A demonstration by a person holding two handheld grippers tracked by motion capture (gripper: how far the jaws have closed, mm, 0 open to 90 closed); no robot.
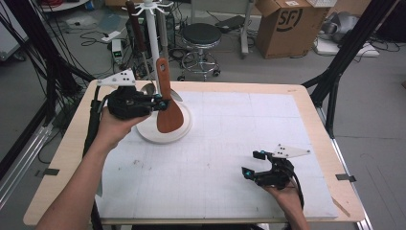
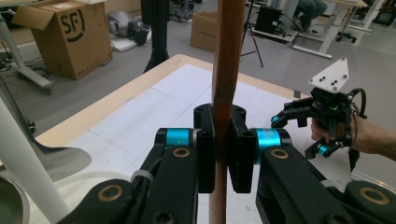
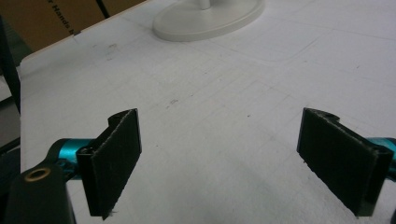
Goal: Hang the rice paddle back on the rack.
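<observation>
Right now my left gripper [image 1: 162,102] has its black jaws pinched onto the handle of a wooden spatula [image 1: 167,103], a smooth reddish-brown piece with a long narrow handle widening to a flat rounded blade. The blade hangs just over the round white base of the utensil stand [image 1: 164,135], beside its slim white pole. In the left gripper view the handle runs upright between the flat pads [image 2: 206,156], clamped from both sides. A shiny metal spoon bowl [image 1: 149,88] sits just behind my gripper, near the pole. My right gripper [image 1: 253,164] rests low over the white gridded mat [image 1: 225,143], well apart from the stand, its jaws spread wide with nothing between them; their pads look rough and fibrous in the right gripper view. The mat covers a pale wooden table [image 1: 72,143]. Beyond the table stand a black round stool [image 1: 201,34] and an open cardboard box [image 1: 287,24].
</observation>
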